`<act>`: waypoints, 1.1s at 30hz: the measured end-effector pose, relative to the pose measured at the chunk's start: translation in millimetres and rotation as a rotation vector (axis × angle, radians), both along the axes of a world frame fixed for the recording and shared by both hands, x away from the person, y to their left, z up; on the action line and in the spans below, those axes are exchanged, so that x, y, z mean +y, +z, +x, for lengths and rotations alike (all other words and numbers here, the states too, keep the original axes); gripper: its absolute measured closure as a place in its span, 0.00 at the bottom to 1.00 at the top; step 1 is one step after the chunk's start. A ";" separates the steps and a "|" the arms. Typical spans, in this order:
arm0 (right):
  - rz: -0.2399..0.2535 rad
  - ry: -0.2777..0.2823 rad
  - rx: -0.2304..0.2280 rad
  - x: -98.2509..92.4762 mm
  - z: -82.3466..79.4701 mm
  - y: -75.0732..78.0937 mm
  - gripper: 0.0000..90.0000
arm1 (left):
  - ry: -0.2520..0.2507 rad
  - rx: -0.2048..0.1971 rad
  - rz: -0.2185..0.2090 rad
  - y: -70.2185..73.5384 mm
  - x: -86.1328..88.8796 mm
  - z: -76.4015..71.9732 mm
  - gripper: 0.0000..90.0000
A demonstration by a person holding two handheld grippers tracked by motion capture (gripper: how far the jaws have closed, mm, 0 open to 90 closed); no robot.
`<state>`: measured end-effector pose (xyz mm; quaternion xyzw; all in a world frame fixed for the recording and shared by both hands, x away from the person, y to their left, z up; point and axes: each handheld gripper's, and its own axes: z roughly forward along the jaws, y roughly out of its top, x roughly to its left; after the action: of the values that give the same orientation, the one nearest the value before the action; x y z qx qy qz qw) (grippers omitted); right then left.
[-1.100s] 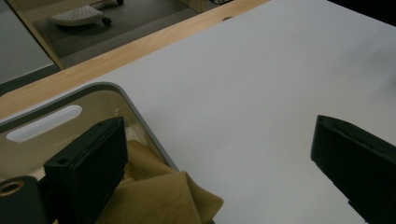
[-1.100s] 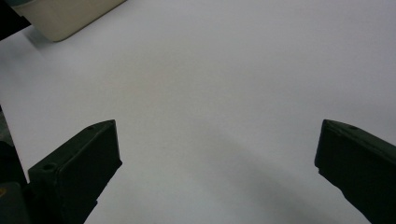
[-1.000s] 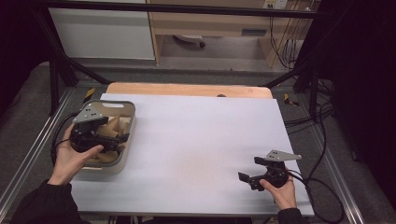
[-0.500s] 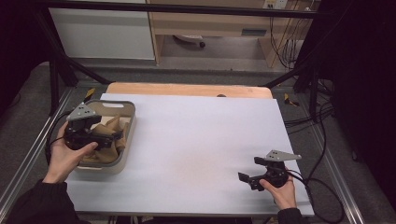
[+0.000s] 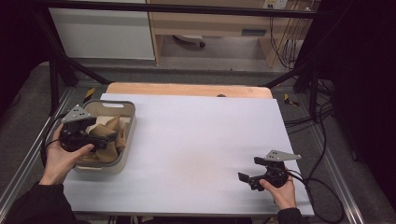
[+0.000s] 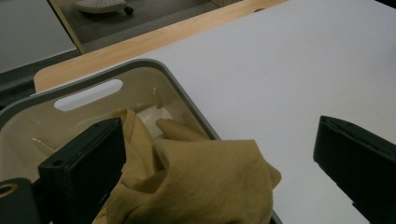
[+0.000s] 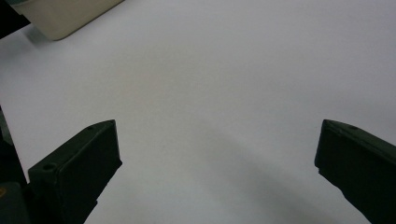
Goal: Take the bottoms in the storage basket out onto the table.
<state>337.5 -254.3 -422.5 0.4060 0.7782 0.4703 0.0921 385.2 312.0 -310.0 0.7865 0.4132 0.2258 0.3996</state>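
A grey-rimmed cream bin (image 5: 132, 116) stands at the table's left side with crumpled tan cloth (image 5: 113, 127) inside. My left gripper (image 5: 106, 140) hovers over the bin's near half, held from the left by a hand. In the left gripper view the left gripper (image 6: 219, 179) is open wide. The tan cloth (image 6: 210, 182) bulges up between the jaws, close to the left one, and the bin rim (image 6: 187, 95) curves behind it. My right gripper (image 5: 250, 170) rests low at the table's near right, open. In the right gripper view my right gripper (image 7: 217, 172) has nothing but bare tabletop between its jaws.
The white tabletop (image 5: 201, 135) spreads between the two hands, with a wooden strip (image 5: 187, 88) along its far edge. The bin's corner (image 7: 65, 14) appears far off in the right gripper view. Cables (image 5: 322, 168) trail off the right side, and black frame bars flank the table.
My left gripper has shifted a little to the left and toward the person over the bin. The right gripper has stayed where it was.
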 end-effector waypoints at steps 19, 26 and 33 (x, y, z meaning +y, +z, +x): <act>-0.003 -0.001 0.001 -0.1 0.1 -0.1 0.01 | 0.026 0.028 -0.008 -19.8 13.3 -4.4 0.02; -0.005 0.002 0.001 0.1 0.1 -0.3 0.01 | 0.025 0.028 -0.010 -25.9 16.1 -7.3 0.02; -0.004 0.001 0.002 0.0 0.2 -0.3 0.01 | 0.035 0.050 0.007 -37.0 17.9 -7.4 0.02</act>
<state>337.7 -254.3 -422.9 0.4056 0.7794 0.4685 0.0919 377.9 329.9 -346.9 0.7859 0.4358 0.2145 0.3827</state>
